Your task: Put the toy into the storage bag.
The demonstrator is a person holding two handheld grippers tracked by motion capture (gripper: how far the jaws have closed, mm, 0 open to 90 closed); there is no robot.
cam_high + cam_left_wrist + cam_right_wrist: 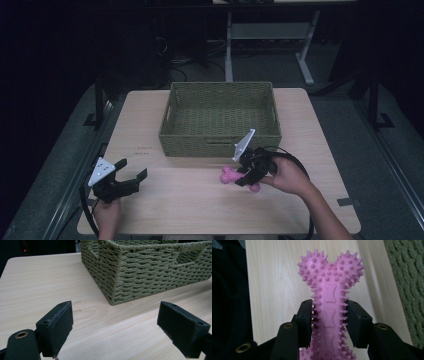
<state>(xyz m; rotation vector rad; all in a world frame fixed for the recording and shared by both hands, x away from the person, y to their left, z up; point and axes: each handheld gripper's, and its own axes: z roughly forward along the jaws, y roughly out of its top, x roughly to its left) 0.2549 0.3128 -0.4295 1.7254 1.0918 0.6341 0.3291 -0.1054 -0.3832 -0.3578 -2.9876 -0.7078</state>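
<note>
The pink spiked rubber bone (329,302), a dog chew toy with small bone shapes moulded along its shaft, is clamped across its middle by the right gripper (329,322), whose two black jaws press on either side of the shaft. In the high view the bone (229,174) sits just in front of the near wall of the green woven basket (220,142), held by the right gripper (248,176) a little above the light wooden table (165,200); whether it has fully cleared the tabletop is hard to tell at that angle.

The left gripper (132,172) rests at the near left of the table, its jaws standing wide apart with nothing between them; its own view looks across bare wood toward a corner of the basket (130,282).

As for progress, the pick-up looks done: the toy is firmly gripped. What seems left is to carry it over the basket's front rim and release it inside. The basket's interior looks empty from above, so the placing is not yet done.
</note>
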